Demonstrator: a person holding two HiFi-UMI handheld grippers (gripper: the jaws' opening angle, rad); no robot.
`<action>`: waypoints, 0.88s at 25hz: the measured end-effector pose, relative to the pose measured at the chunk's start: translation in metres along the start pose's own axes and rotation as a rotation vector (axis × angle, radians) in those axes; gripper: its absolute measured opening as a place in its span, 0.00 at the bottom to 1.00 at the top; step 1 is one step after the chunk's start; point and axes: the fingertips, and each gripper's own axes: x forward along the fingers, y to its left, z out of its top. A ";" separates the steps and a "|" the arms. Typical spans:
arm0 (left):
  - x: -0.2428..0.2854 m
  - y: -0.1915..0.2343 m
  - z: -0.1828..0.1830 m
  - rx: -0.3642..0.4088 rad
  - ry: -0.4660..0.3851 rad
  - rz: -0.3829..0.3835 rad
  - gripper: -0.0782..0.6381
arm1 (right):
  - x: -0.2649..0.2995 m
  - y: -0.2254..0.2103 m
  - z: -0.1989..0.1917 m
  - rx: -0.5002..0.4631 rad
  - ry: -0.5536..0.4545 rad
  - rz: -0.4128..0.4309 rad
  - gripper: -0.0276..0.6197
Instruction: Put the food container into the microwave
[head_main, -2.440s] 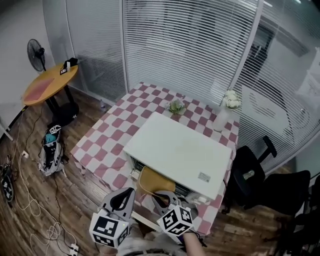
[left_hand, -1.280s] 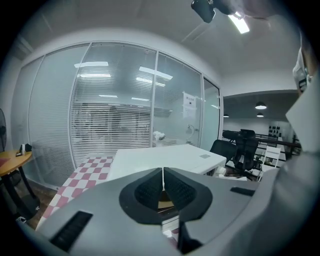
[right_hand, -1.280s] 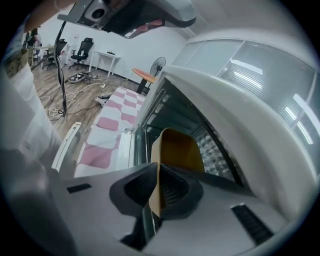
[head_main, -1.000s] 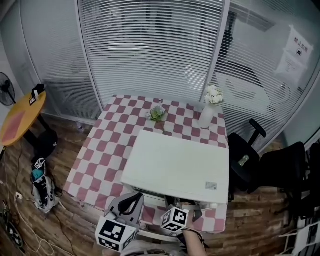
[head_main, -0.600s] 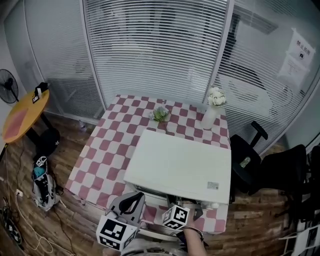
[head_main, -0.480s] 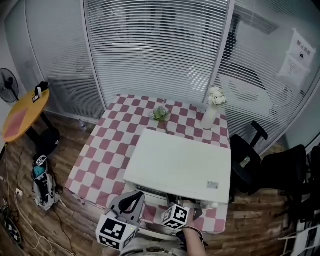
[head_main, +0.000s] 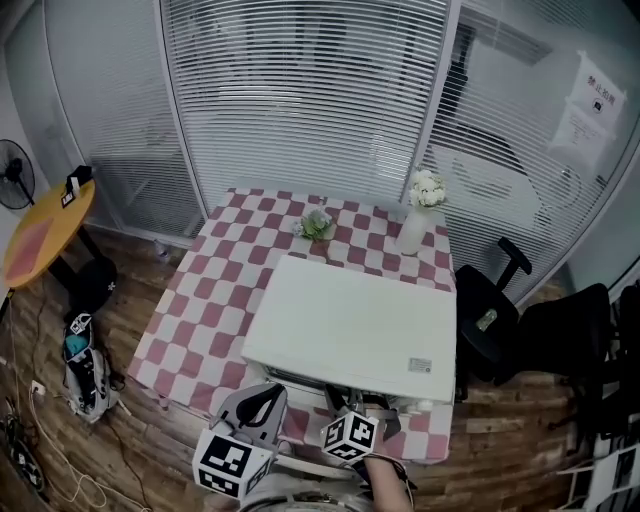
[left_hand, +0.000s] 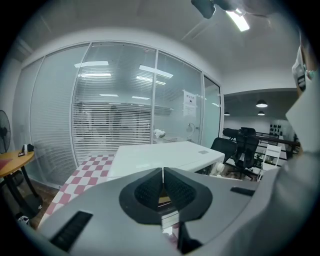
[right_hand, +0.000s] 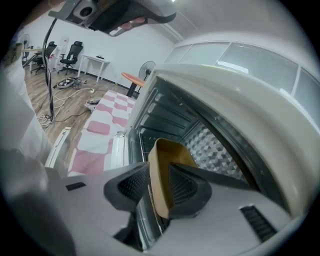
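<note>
The tan food container (right_hand: 167, 165) sits on the rack inside the white microwave (head_main: 350, 325), whose cavity (right_hand: 210, 145) stands open in the right gripper view. My right gripper (right_hand: 157, 182) is at the oven's mouth. Its jaws have just been opening, and they straddle the container's near rim with a gap at the left pad. In the head view the container is hidden under the microwave's top, with the right gripper (head_main: 365, 408) at the front edge. My left gripper (left_hand: 163, 175) is shut on nothing, held back from the microwave (left_hand: 160, 155) at the left gripper (head_main: 255, 410).
The microwave stands on a table with a red-checked cloth (head_main: 220, 300). A white vase of flowers (head_main: 418, 215) and a small plant (head_main: 317, 226) stand behind it. A black chair (head_main: 500, 320) is at the right, a round orange table (head_main: 40, 235) and a bag (head_main: 85, 375) at the left.
The container showed at the microwave's mouth in the oldest frame; now it is out of sight under the top. The right gripper has moved in close to the oven front.
</note>
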 end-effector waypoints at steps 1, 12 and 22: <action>0.000 -0.001 -0.002 0.000 0.003 -0.003 0.13 | -0.002 0.001 0.001 0.007 -0.008 0.001 0.22; -0.002 -0.021 -0.017 0.015 0.035 -0.033 0.13 | -0.024 0.005 -0.008 0.171 -0.045 0.032 0.21; 0.004 -0.039 -0.033 0.012 0.072 -0.069 0.13 | -0.046 0.007 -0.012 0.531 -0.154 0.091 0.07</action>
